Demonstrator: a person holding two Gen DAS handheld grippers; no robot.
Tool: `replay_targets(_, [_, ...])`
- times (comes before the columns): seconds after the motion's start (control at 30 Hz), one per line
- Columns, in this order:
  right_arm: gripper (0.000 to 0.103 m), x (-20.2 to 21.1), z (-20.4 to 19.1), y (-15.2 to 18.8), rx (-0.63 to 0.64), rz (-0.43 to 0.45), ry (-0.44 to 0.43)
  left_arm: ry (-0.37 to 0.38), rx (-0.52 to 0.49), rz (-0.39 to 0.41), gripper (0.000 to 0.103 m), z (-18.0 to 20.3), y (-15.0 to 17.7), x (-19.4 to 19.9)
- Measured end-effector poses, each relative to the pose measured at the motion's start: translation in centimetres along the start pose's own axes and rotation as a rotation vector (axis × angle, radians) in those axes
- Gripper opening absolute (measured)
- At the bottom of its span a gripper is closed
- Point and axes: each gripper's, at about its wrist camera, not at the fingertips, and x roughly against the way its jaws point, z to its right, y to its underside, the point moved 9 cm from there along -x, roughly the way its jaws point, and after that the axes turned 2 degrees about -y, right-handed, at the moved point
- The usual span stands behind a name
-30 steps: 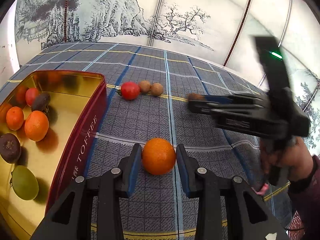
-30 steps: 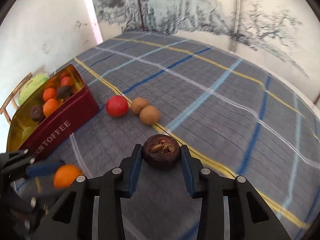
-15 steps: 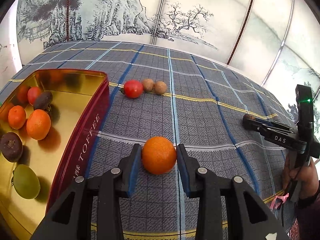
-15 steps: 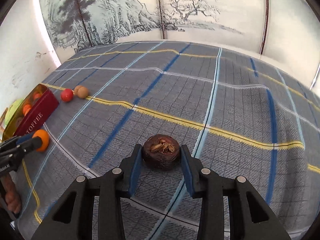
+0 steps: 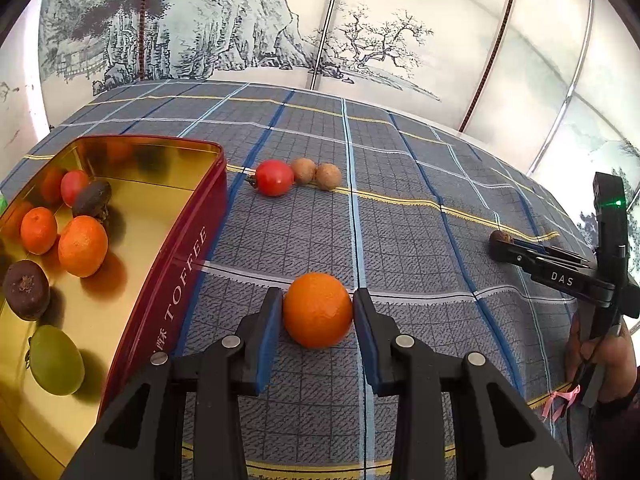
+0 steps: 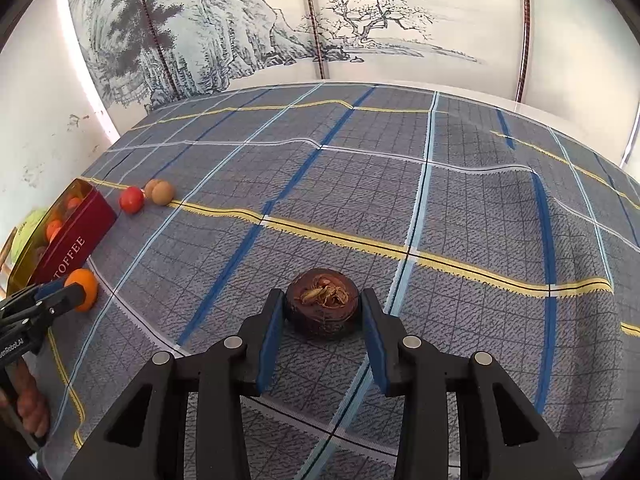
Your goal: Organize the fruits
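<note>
My left gripper (image 5: 318,310) is shut on an orange (image 5: 318,309), held just above the plaid cloth beside the red TOFFEE tin (image 5: 176,280). The tin holds several fruits: oranges, a green fruit (image 5: 56,360) and dark ones. My right gripper (image 6: 322,312) is shut on a dark brown mangosteen (image 6: 322,306), low over the cloth at the table's right side. It shows in the left wrist view (image 5: 498,240) far right. A red tomato (image 5: 274,178) and two brown round fruits (image 5: 316,174) lie on the cloth beyond the tin.
The plaid cloth (image 6: 460,208) has raised folds toward the far side. A painted screen (image 6: 320,20) stands behind the table. The tin (image 6: 68,240) sits at the table's left edge, with a white wall behind.
My right gripper has swung away from the tin to the table's right side, carrying the mangosteen. My left gripper holds the orange in about the same place.
</note>
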Motion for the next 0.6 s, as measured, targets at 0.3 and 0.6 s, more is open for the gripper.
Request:
replay_targets(0.3, [0.039,-0.10,0.38,-0.11,-0.014,0.003,0.011,-0.006,0.002,0.002,0.032,-0.22,-0.07,0.13])
replay_targets(0.6, [0.039,-0.03,0.84,-0.05,-0.013,0.003,0.023,-0.034,-0.013,0.009,0.032,-0.25,-0.18,0.30])
